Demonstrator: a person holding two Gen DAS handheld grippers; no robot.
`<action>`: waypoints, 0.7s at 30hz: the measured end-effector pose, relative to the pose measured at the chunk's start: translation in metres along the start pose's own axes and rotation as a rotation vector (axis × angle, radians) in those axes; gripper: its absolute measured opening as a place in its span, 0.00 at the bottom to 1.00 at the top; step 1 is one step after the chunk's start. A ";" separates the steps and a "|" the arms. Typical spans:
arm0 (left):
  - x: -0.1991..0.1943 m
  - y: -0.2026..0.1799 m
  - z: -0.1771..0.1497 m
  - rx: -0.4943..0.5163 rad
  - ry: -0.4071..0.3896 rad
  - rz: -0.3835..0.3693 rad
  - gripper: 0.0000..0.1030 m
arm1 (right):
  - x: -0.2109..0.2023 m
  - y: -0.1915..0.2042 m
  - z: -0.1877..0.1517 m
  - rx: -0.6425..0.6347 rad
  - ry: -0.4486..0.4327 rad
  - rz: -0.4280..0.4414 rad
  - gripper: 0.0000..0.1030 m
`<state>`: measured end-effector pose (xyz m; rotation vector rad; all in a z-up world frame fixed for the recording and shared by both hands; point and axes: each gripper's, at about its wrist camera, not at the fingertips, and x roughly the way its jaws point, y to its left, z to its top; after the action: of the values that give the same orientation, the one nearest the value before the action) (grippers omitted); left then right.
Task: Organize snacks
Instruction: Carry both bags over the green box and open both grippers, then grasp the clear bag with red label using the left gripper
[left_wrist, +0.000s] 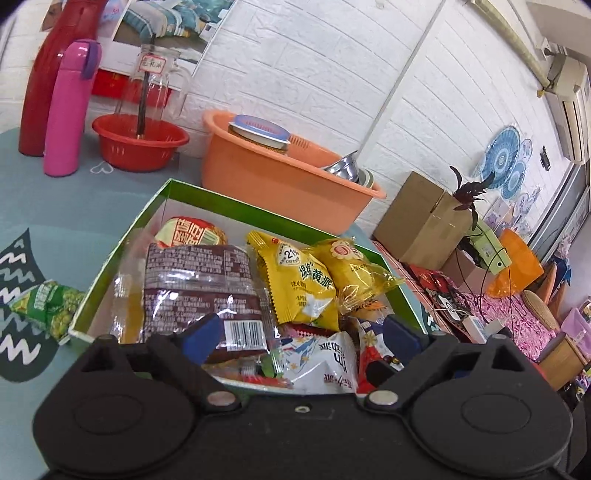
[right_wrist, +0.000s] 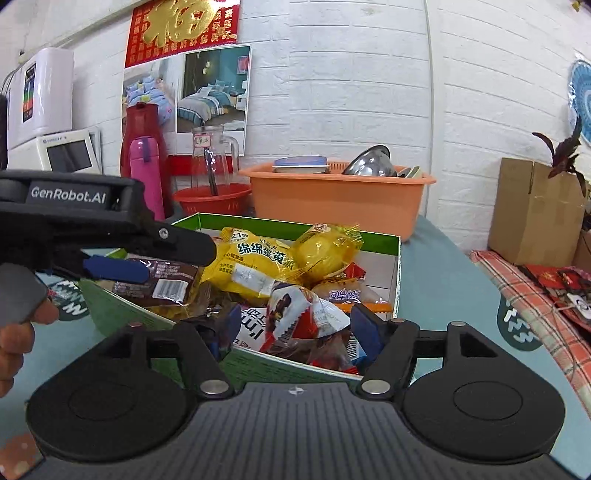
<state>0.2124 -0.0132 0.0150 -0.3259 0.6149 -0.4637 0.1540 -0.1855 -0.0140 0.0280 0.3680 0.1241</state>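
A: From the left wrist view, where do the snacks sit?

B: Nearly all lie heaped in the green box (left_wrist: 177, 192) on the blue-grey table (left_wrist: 74, 206). One green packet (left_wrist: 48, 308) lies outside, touching the box's left wall. I judge the lot light, soft and crinkly; the film looks slippery, so a pinch on a crimped end seam should hold better than on the puffed middle. The brown-wrapped cake (left_wrist: 199, 280) looks squashable.

A: And the left gripper (left_wrist: 301, 334)?

B: Jaws spread wide over the near part of the box, nothing pinched. A white pouch (left_wrist: 325, 362) lies between the blue pads, but they do not press on it.

A: The right wrist view?

B: Same box (right_wrist: 373, 242), seen from its near corner. The yellow pie packet (right_wrist: 255, 266) and a yellow clear-wrapped cake (right_wrist: 325, 251) top the pile. The right gripper (right_wrist: 291, 325) is also fully spread, empty; a red-and-white wrapper (right_wrist: 299, 314) sits between its fingers, unclamped. The left gripper (right_wrist: 122, 258) reaches in from the left above the brown cake (right_wrist: 162, 284).
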 end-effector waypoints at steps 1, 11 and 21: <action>-0.005 0.000 0.000 -0.001 -0.004 -0.006 1.00 | -0.003 0.001 0.002 0.009 -0.001 0.006 1.00; -0.083 0.024 -0.007 -0.003 -0.063 0.070 1.00 | -0.053 0.029 0.017 0.041 -0.030 0.095 1.00; -0.114 0.140 -0.004 -0.178 -0.110 0.378 1.00 | -0.067 0.064 0.002 0.048 0.038 0.202 1.00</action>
<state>0.1721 0.1631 0.0069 -0.3915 0.5951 -0.0274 0.0855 -0.1305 0.0154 0.1108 0.4058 0.3159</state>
